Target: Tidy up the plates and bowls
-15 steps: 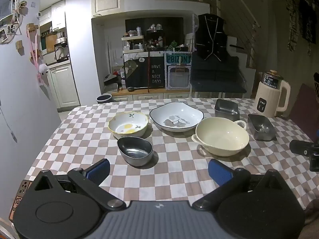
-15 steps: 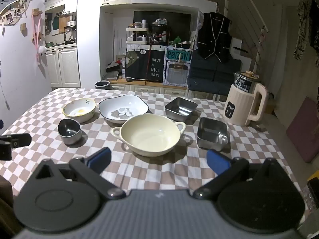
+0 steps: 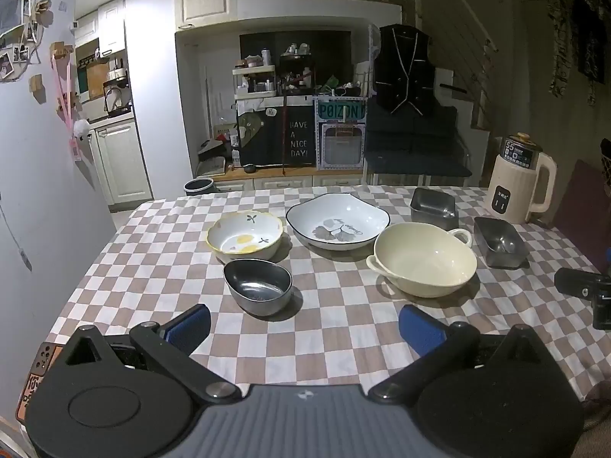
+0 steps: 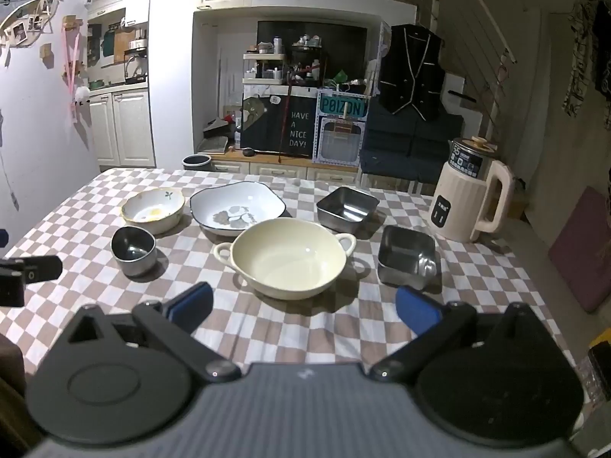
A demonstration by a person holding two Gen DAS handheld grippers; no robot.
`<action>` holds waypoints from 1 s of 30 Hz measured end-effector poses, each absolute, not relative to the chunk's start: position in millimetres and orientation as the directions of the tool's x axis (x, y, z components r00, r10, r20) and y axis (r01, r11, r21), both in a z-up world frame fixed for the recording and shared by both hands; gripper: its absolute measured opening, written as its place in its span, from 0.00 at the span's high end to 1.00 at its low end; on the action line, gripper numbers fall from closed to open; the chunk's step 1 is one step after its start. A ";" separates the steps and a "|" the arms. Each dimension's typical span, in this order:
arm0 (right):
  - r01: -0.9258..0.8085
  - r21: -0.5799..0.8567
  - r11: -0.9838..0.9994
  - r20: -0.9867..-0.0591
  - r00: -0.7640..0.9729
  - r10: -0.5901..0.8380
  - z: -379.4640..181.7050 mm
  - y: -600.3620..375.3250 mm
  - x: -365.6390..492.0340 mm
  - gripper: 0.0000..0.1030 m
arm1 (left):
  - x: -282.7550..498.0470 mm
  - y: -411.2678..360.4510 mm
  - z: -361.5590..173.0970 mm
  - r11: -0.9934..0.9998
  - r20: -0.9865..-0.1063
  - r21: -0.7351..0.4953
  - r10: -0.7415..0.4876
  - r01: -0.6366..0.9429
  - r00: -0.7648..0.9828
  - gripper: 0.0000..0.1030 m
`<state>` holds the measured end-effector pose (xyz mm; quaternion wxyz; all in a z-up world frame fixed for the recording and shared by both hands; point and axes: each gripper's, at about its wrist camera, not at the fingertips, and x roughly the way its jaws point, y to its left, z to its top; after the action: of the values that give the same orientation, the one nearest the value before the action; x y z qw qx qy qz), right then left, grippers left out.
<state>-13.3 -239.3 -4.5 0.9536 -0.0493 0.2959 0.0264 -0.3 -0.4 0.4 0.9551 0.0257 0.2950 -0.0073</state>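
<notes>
While nothing is gripped yet: every dish sits loose on the checked tablecloth (image 3: 160, 267), none stacked, so I judge the sorting has not started.
Cream two-handled bowl (image 4: 286, 257): dead centre ahead of the right gripper (image 4: 303, 311), between its blue pads, near but untouched.
Small steel bowl (image 3: 257, 286): closest thing to the left gripper (image 3: 305, 324), just left of its centre line, standing apart from the rest.
Yellow-rimmed floral bowl (image 3: 246, 234): right behind the steel bowl, close to it; I can't tell if they touch.
White blue-rimmed dish (image 3: 338, 221): behind the cream bowl, and their rims look near or overlapping from this angle.
Square steel containers: one at the back (image 4: 347, 208), one on the right (image 4: 406, 255) with something shiny inside that I can't make out.
Claws: both spread wide, pads well apart, nothing between them.
Change from half a second back: almost none! The dishes lie exactly as before; the left view has crept very slightly nearer the table, the right view hardly at all.
Meaning: both hands look to be lining up, left on the steel bowl, right on the cream one.
Off to the side: cream electric kettle (image 4: 471, 200) on the far right corner, clear of the dishes.
</notes>
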 end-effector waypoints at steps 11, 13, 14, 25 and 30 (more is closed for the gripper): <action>-0.077 -0.079 0.994 -0.569 0.822 0.019 -4.9 -238.1 -14.8 0.00 | -0.5 -0.2 0.4 0.999 -0.567 0.044 0.002 0.028 0.824 0.00; -0.078 -0.080 0.994 -0.570 0.822 0.019 -4.9 -238.6 -13.7 0.00 | -0.7 -0.3 0.6 0.999 -0.567 0.044 0.001 0.029 0.823 0.00; -0.078 -0.080 0.994 -0.570 0.821 0.019 -4.7 -238.7 -13.1 0.00 | -0.4 0.0 0.5 0.999 -0.567 0.043 0.000 0.029 0.824 0.00; -0.079 -0.081 0.994 -0.572 0.820 0.019 -5.7 -239.0 -12.4 0.00 | -0.1 0.4 0.4 0.999 -0.569 0.041 -0.001 0.030 0.822 0.00; -0.079 -0.081 0.994 -0.572 0.820 0.019 -5.7 -239.3 -12.4 0.00 | 0.0 0.5 0.5 0.999 -0.569 0.040 -0.001 0.029 0.822 0.00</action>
<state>-12.3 -239.3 -5.7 0.9525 -0.0504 0.2991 0.0257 0.0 0.5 0.5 0.9542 0.0235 0.2982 -0.0079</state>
